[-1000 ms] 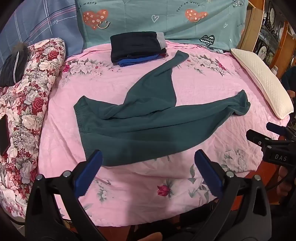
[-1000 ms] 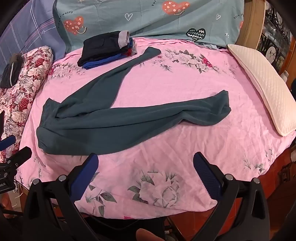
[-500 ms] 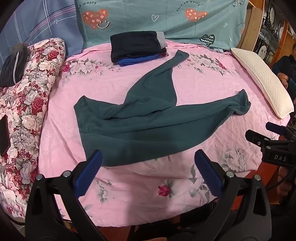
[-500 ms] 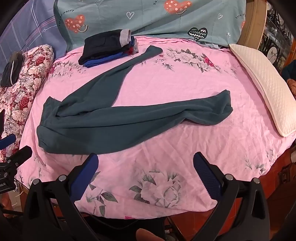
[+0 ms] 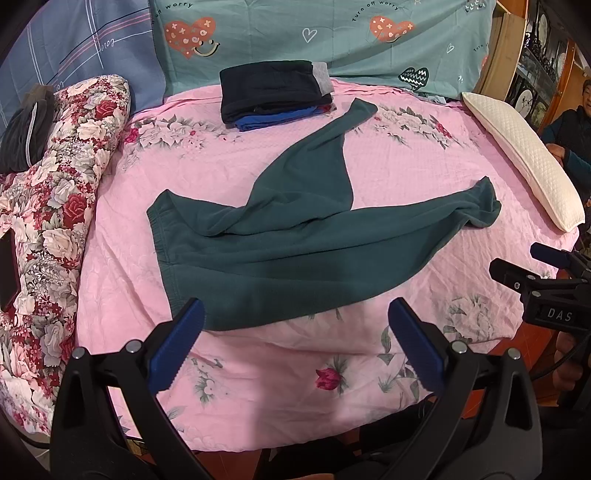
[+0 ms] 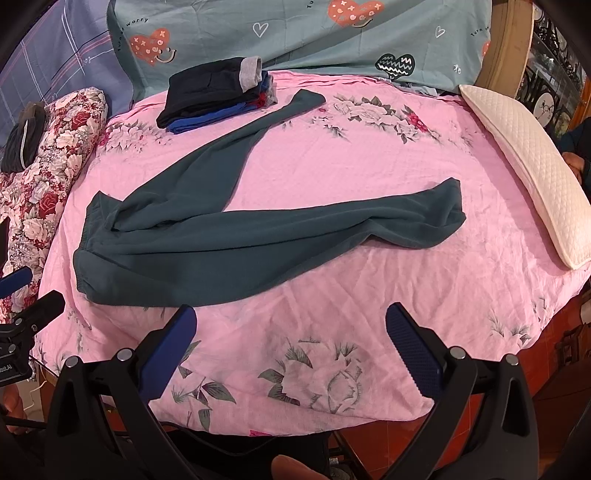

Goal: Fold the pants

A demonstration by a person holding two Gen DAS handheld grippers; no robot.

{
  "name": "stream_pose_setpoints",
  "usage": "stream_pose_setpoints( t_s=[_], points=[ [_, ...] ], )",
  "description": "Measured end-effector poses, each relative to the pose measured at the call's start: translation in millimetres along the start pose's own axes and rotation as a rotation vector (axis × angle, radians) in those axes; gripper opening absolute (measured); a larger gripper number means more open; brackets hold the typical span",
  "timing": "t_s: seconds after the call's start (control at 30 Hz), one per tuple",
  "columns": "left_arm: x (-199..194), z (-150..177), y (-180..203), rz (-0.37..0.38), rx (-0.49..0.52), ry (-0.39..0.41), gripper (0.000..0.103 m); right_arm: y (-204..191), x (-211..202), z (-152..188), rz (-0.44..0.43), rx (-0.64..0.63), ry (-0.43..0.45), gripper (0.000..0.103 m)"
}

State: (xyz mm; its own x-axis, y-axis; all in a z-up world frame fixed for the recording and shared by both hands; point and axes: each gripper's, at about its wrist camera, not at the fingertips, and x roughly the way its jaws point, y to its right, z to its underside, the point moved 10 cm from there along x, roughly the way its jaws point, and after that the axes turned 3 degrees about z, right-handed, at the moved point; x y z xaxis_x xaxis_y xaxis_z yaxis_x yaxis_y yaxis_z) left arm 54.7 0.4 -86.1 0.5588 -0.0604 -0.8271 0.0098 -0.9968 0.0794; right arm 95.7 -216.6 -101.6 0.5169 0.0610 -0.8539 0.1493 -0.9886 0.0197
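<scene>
Dark green fleece pants (image 5: 295, 251) lie spread on a pink floral bed sheet (image 5: 295, 387), waistband at the left, one leg running right and the other angled toward the far headboard. They also show in the right wrist view (image 6: 229, 251). My left gripper (image 5: 295, 347) is open and empty, above the sheet just in front of the pants' near edge. My right gripper (image 6: 291, 354) is open and empty, above the sheet in front of the pants. The right gripper also shows at the right edge of the left wrist view (image 5: 539, 288).
A stack of folded dark and blue clothes (image 5: 273, 92) sits at the far side by teal pillows (image 5: 332, 33). A floral rolled quilt (image 5: 55, 206) lies along the left. A white quilted pillow (image 5: 524, 158) lies at the right edge. A person (image 5: 572, 129) sits at far right.
Both grippers have stayed open and nearly still. The right wrist view has shifted slightly. A person has come into view at the right edge of the left wrist view.
</scene>
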Motion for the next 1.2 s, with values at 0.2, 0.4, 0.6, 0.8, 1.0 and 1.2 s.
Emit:
stream_pose_setpoints(
  t_s=[0.2, 0.4, 0.6, 0.8, 1.0, 1.2],
  points=[
    [0.1, 0.1, 0.2, 0.0, 0.0, -0.001, 0.101, 0.4, 0.0, 0.2, 0.001, 0.0, 0.0, 0.102],
    [1.9, 2.4, 1.7, 0.002, 0.006, -0.004, 0.101, 0.0, 0.3, 0.5, 0.003, 0.0, -0.001, 0.102],
    [1.9, 2.1, 2.0, 0.001, 0.005, -0.004, 0.101, -0.1, 0.7, 0.2, 0.002, 0.0, -0.001, 0.102],
    [2.0, 2.5, 1.6, 0.0, 0.006, -0.005, 0.101, -0.7, 1.0, -0.4, 0.002, 0.0, -0.002, 0.102],
    [2.3, 3.3, 0.9, 0.002, 0.004, -0.006, 0.101, -2.6, 1.4, 0.7, 0.003, -0.006, 0.0, 0.102],
    [3.0, 3.7, 0.0, 0.003, 0.003, -0.007, 0.101, -4.1, 2.9, 2.1, 0.004, -0.007, -0.003, 0.102]
  ],
)
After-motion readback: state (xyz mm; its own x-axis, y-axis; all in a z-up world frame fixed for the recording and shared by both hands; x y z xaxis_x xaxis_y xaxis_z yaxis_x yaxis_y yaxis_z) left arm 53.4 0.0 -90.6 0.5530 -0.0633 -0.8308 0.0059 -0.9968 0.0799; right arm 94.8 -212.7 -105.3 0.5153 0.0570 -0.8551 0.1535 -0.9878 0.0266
